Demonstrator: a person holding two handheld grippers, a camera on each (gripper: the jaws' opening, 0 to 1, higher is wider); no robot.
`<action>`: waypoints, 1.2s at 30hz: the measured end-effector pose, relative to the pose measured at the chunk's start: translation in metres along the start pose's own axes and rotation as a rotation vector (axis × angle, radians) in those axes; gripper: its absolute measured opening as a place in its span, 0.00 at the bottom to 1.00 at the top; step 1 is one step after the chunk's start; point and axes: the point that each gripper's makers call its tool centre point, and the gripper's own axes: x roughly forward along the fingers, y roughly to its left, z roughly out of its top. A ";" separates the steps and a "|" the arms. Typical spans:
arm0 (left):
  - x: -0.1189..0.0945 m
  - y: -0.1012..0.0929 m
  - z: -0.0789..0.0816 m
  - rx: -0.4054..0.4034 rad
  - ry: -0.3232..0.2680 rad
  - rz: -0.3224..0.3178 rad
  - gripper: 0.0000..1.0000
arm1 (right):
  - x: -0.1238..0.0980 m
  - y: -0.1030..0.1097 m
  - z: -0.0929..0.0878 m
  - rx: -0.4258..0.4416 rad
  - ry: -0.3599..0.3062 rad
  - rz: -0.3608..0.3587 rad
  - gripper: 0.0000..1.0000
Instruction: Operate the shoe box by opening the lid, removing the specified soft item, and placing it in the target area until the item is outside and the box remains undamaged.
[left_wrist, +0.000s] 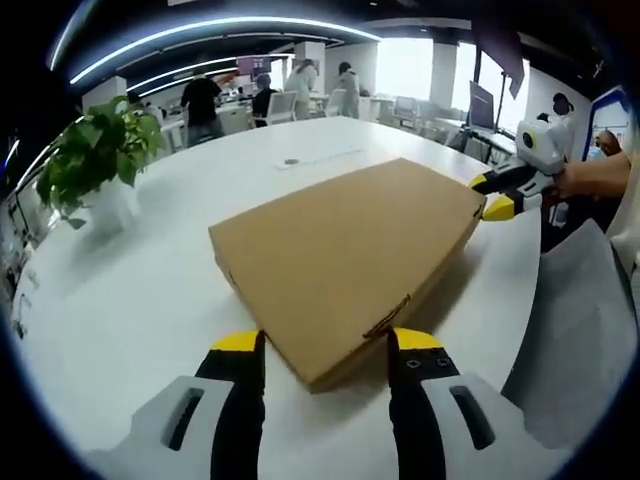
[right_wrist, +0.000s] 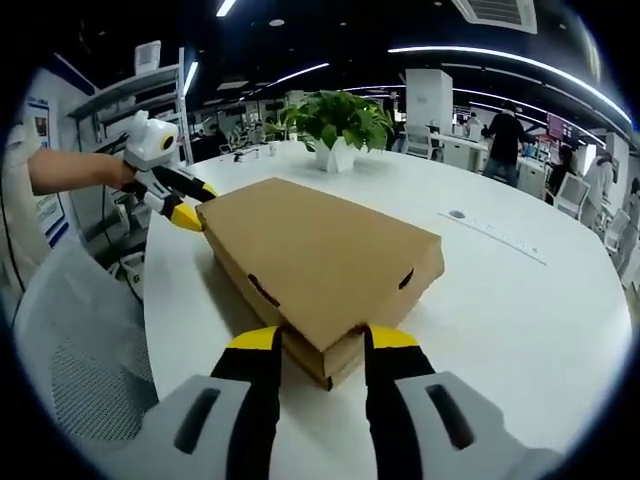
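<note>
Left gripper jaws spread apart, straddling one corner of the shoe box; whether they touch it, cannot tell. Right gripper jaws also parted, astride the opposite corner. Box is plain brown cardboard, lid shut, contents hidden, lying flat on the white table. Potted plant beyond it. Grey chair beside the table; people far back.

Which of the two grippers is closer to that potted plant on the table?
Left. The left hand-held gripper sits at the box corner on the plant side; the right hand-held gripper is at the opposite corner, farther away.
</note>
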 end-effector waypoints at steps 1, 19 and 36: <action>-0.001 0.000 -0.001 0.001 0.001 -0.001 0.48 | 0.000 0.002 0.000 -0.001 0.000 0.002 0.29; -0.026 0.003 -0.017 0.006 0.027 -0.008 0.48 | 0.006 0.035 0.002 0.000 -0.006 0.047 0.29; -0.030 0.001 -0.017 -0.015 0.065 -0.008 0.49 | 0.004 0.039 0.006 -0.015 -0.003 0.053 0.32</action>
